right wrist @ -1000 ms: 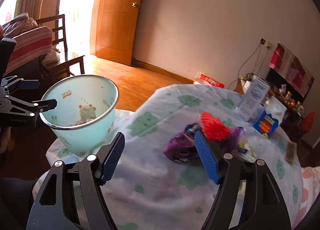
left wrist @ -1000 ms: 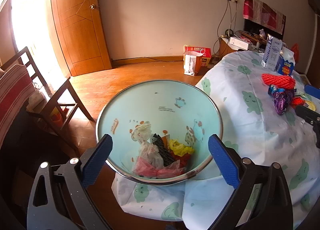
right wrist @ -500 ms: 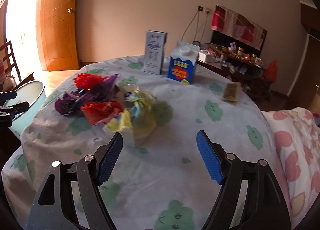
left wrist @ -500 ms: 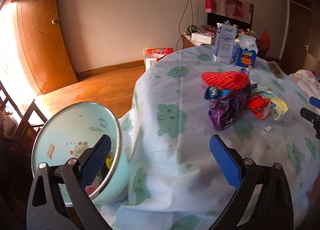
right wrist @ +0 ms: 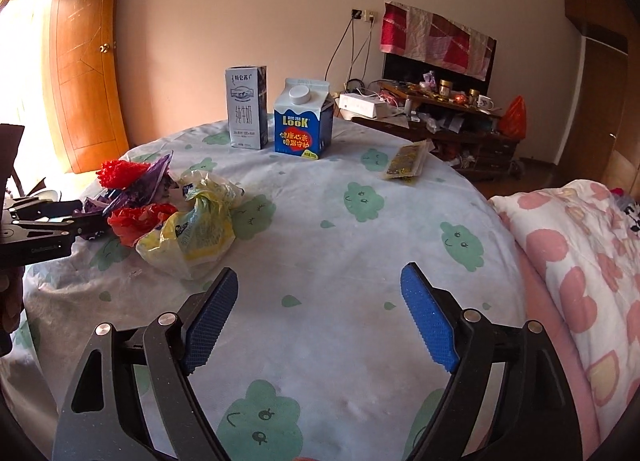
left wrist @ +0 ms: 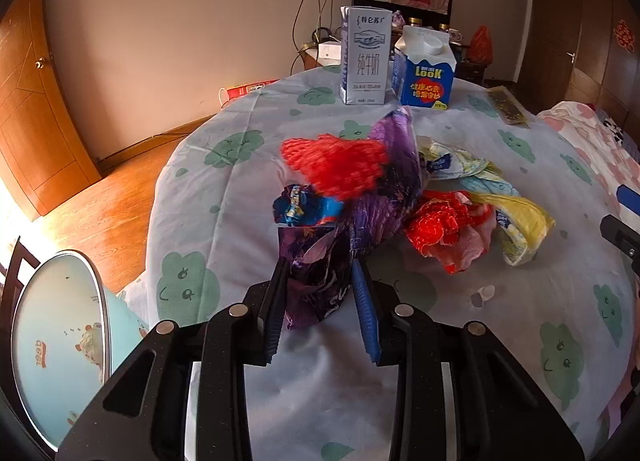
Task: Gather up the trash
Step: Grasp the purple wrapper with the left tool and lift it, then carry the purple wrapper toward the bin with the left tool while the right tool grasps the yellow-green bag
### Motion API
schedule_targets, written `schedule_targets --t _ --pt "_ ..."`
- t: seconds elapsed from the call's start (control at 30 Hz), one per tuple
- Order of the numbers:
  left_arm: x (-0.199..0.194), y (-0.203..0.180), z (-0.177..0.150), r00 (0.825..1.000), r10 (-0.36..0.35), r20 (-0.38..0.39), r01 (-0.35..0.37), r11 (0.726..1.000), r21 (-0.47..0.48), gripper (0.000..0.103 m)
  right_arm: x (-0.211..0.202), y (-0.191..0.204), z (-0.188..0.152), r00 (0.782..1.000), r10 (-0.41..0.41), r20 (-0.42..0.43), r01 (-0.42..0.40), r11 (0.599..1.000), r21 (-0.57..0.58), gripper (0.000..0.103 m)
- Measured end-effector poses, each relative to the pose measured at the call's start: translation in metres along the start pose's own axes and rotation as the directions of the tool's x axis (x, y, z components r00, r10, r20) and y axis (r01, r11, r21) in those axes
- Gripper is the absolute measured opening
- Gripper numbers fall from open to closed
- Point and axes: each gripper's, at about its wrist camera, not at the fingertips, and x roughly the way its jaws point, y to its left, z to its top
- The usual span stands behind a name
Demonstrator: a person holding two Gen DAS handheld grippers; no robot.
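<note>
Now the left gripper (left wrist: 320, 293) has closed on the purple wrapper (left wrist: 320, 285); half a second ago its jaws were wide apart over the table edge. So one piece of trash is caught and looks ready to go to the bin.

The purple wrapper lies near the left edge of the round table (left wrist: 440, 401), at the front of the trash pile. A red net (left wrist: 336, 165) rests on top of it, and a blue wrapper (left wrist: 308, 209) touches it, so they may come along. A red bag (left wrist: 444, 229) and a yellow bag (left wrist: 520, 217) lie just beside.

The light blue trash bin (left wrist: 56, 349) sits below the table's left edge, with open room between.

The right gripper (right wrist: 320, 317) is spread wide and holds nothing, over bare cloth at the near edge. Two milk cartons (right wrist: 276, 117) stand at the far edge, well apart.
</note>
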Motion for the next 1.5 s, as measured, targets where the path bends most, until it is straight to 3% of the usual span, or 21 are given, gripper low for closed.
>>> schedule_targets --t 0.03,0.27,0.4,0.67,0.87,1.07,1.13,1.2,1.33,1.5 --pt "-0.001 -0.003 0.0 1.0 -0.006 0.0 0.006 1.0 0.014 0.007 0.0 0.0 -0.001 1.0 0.0 0.0 0.0 1.0 0.0 0.083" --pt "-0.041 -0.022 -0.003 0.996 -0.065 0.066 0.061 0.996 0.068 0.008 0.002 0.005 -0.003 1.0 -0.006 -0.01 0.006 1.0 0.005 0.083" --pt "-0.074 -0.021 -0.002 0.99 -0.062 0.127 0.054 0.996 0.064 0.008 0.0 0.007 0.002 1.0 0.002 0.002 -0.002 1.0 0.018 0.083" --pt "-0.112 0.03 -0.011 0.979 0.078 0.187 -0.08 0.997 0.003 0.008 0.0 0.04 0.028 0.996 0.083 0.026 -0.083 0.996 0.017 0.083" --pt "-0.107 0.079 -0.032 0.98 0.151 0.13 -0.141 0.987 -0.081 0.008 0.038 0.079 0.035 0.994 0.059 -0.094 -0.065 0.996 -0.062 0.081" --pt "-0.103 0.108 -0.053 0.979 0.179 0.095 -0.167 0.978 -0.127 0.008 0.049 0.07 0.032 0.983 0.061 -0.171 -0.068 0.997 -0.036 0.059" --pt "-0.101 0.113 -0.056 0.98 0.177 0.087 -0.164 0.977 -0.135 0.009 0.051 0.071 0.031 0.982 0.053 -0.18 -0.063 0.997 -0.049 0.058" --pt "-0.103 0.115 -0.058 0.98 0.176 0.089 -0.163 0.977 -0.138 0.008 0.054 0.071 0.031 0.979 0.064 -0.191 -0.074 0.996 -0.046 0.051" --pt "-0.109 0.116 -0.059 0.98 0.176 0.098 -0.161 0.977 -0.143 0.009 0.056 0.074 0.03 0.976 0.08 -0.204 -0.095 0.993 -0.064 0.027" --pt "-0.112 0.123 -0.062 0.976 0.193 0.099 -0.177 0.973 -0.15 0.009 0.047 0.074 0.031 0.988 0.057 -0.142 -0.069 0.995 -0.078 0.025"
